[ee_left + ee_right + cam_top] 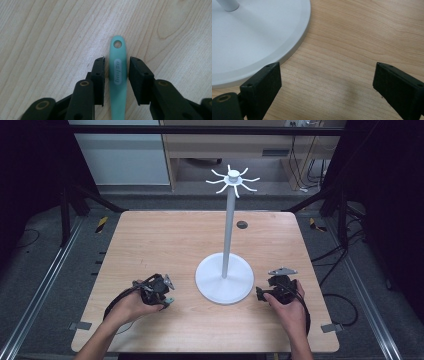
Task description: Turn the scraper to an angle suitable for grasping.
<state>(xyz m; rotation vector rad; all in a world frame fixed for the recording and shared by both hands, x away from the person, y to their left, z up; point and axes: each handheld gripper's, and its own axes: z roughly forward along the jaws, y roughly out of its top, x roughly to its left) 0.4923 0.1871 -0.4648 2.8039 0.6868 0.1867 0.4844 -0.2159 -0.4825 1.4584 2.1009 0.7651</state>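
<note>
A teal handle [117,82] with a hanging hole at its end lies flat on the wooden table [50,30]. My left gripper [117,62] is lowered over it, one jaw on each side, with a thin gap showing between each pad and the handle. In the high view the handle's teal tip [170,301] pokes out beside the left gripper [163,297] near the table's front left. My right gripper [328,67] is open wide over bare wood, just right of the white stand's round base [257,37]. Nothing is between its jaws.
The white stand [227,235] rises from its round base [224,282] at mid-table and carries a ring of curved hooks [233,180] on top. A small dark disc [242,224] sits in the table's far side. Cables trail behind both grippers.
</note>
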